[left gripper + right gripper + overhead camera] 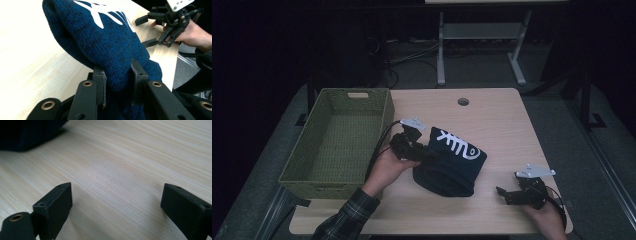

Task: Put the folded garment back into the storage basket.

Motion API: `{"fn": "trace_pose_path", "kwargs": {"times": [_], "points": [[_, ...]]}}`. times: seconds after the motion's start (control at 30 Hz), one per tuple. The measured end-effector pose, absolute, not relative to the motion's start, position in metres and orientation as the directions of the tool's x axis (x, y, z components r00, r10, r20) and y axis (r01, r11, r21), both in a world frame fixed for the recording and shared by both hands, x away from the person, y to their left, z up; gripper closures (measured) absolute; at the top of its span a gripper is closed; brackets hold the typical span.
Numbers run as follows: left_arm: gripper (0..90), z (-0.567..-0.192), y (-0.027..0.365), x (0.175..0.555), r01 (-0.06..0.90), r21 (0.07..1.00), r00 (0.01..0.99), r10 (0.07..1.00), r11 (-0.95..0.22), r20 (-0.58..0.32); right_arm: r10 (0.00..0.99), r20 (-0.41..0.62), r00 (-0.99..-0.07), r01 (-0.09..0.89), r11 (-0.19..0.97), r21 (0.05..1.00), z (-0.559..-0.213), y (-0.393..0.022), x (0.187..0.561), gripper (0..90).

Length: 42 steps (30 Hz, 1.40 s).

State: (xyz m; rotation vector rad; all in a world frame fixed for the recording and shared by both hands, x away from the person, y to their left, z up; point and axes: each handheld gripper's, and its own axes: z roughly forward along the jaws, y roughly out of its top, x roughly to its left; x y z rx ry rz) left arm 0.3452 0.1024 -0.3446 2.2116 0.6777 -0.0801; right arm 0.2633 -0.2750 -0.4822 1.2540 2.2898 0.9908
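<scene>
Left claw (117, 82): clenched on a thick fold of the knitted garment (452, 162), pads sunk into the wool at its near-left end.
Right claw (507, 195): released, jaws wide over bare wood by the tabletop's (492, 115) near-right corner, nothing between them.
Garment place: mid-tabletop, bundled; left end lifted, the rest sagging onto the wood.
Handling, judged: soft, limp, light; droops from any single hold. Knit grips well, unlikely to slip, may stretch.
Hold, judged: a doubled fold, as taken; a second pinch at the far end would stop the sag.
Basket (337, 140): green, woven, at the tabletop's left edge, just beside the left claw.
</scene>
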Motion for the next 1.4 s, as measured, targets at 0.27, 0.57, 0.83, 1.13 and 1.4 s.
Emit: {"fn": "trace_pose_path", "kwargs": {"times": [0.27, 0.57, 0.83, 1.13, 1.4], "points": [[71.5, -0.328, 0.119, 0.350, 0.498, 0.690, 0.850, 0.454, -0.526, -0.268, 0.837, 0.029, -0.547, 0.594, 0.363, 0.718, -0.482, -0.275, 0.263, 10.2], [71.4, -0.305, 0.139, 0.353, 0.510, 0.677, 0.842, 0.469, -0.531, -0.266, 0.837, 0.030, -0.546, 0.595, 0.362, 0.717, -0.482, -0.275, 0.263, 10.2], [71.3, -0.284, 0.159, 0.355, 0.527, 0.656, 0.831, 0.488, -0.541, -0.266, 0.838, 0.029, -0.545, 0.594, 0.362, 0.718, -0.482, -0.275, 0.263, 10.2], [71.3, -0.256, 0.191, 0.359, 0.564, 0.638, 0.808, 0.510, -0.525, -0.294, 0.839, 0.031, -0.544, 0.597, 0.360, 0.717, -0.482, -0.275, 0.263, 10.3], [71.3, -0.237, 0.214, 0.354, 0.573, 0.637, 0.795, 0.539, -0.516, -0.278, 0.839, 0.031, -0.544, 0.597, 0.360, 0.717, -0.482, -0.275, 0.263, 10.3]]}}
